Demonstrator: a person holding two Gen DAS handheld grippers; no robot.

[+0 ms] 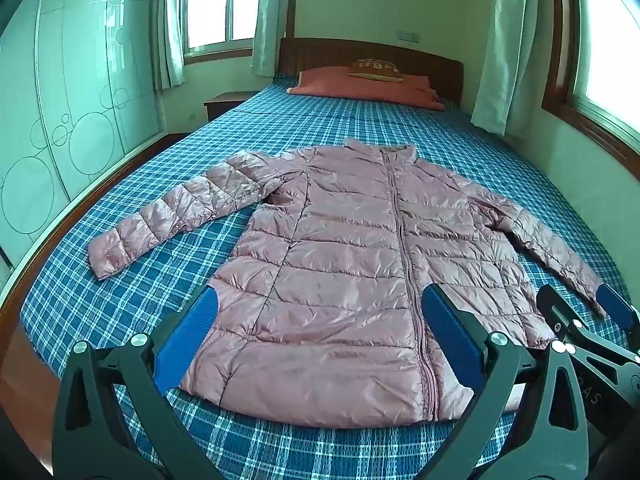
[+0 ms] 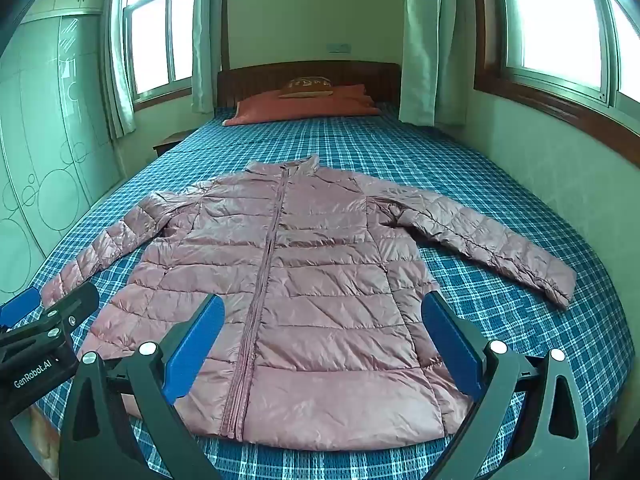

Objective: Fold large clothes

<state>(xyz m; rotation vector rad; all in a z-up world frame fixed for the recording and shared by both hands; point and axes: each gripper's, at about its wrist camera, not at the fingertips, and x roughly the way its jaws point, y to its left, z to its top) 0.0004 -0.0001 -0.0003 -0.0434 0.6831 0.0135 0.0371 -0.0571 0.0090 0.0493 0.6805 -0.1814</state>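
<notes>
A pink quilted puffer jacket [image 1: 340, 264] [image 2: 304, 280] lies flat and zipped on the bed, collar toward the headboard, both sleeves spread out to the sides. My left gripper [image 1: 320, 336] hovers open above the hem, left of the zip, nothing between its blue pads. My right gripper [image 2: 324, 344] is open too, over the hem right of the zip, and holds nothing. In the left wrist view the right gripper [image 1: 588, 312] shows at the right edge; in the right wrist view the left gripper [image 2: 48, 304] shows at the left edge.
The bed [image 1: 120, 288] [image 2: 520, 320] has a blue plaid sheet. An orange pillow [image 2: 304, 106] lies by the wooden headboard [image 2: 308, 74]. A wardrobe [image 1: 60, 100] with glass doors stands left, a wall with windows [image 2: 560, 24] right, and a nightstand [image 1: 228, 102] at the far left.
</notes>
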